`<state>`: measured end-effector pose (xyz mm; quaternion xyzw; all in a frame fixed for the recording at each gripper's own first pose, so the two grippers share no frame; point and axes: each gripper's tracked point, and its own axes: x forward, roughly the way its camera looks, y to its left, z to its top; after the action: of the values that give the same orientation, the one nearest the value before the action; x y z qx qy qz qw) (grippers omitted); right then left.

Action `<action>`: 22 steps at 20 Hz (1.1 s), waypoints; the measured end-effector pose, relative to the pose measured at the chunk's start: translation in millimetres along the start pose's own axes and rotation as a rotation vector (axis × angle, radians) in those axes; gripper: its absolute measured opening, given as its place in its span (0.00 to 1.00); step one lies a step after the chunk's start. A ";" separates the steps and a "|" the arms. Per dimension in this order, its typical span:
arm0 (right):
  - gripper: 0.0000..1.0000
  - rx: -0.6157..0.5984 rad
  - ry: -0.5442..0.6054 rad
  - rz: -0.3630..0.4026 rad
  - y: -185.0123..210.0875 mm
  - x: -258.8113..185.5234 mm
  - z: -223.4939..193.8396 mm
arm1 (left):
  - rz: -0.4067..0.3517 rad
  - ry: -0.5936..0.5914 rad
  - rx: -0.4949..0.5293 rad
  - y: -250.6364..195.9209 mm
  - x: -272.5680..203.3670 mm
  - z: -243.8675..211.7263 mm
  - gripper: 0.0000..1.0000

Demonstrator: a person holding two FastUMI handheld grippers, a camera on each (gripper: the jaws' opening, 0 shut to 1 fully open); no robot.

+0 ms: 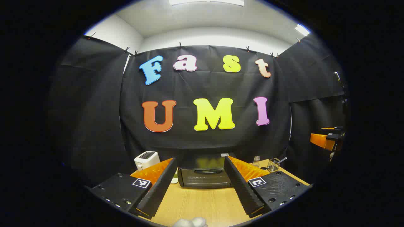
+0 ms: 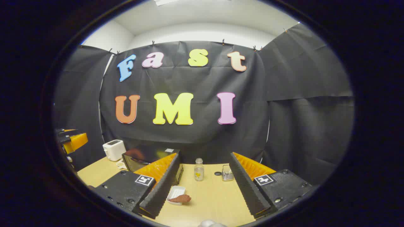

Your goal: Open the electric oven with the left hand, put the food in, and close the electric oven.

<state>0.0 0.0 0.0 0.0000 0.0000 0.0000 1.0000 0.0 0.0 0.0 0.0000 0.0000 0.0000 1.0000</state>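
Left gripper (image 1: pixel 202 189) jaws wide apart, empty, aimed at the electric oven (image 1: pixel 204 176) standing door-shut at the back of the bench (image 1: pixel 202 205). Right gripper (image 2: pixel 202 192) jaws likewise spread, empty. Food (image 2: pixel 180 198), a brown piece, lies on a small white tray (image 2: pixel 175 192) just beside its left finger. Toaster (image 2: pixel 114 149) left of oven; bottle (image 2: pixel 199 170) mid-bench.

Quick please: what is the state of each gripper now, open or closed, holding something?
Left gripper: open, holding nothing, oven ahead.
Right gripper: open, holding nothing.
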 end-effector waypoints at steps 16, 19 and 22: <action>1.00 -0.015 0.017 0.008 8.7 -9.9 4.0 | -0.011 0.018 0.009 1.1 40.4 -28.9 0.96; 1.00 -0.009 0.029 -0.009 2.8 -12.2 3.8 | -0.040 0.031 0.011 -11.9 71.8 -44.1 0.96; 1.00 -0.018 0.044 -0.046 -7.3 -17.9 3.9 | -0.072 0.047 0.006 -28.4 113.6 -63.7 0.96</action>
<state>-17.9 -7.3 3.9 -0.0092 0.0220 -0.0232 0.9994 113.6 -28.4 -63.7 0.0028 0.0237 -0.0359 0.9991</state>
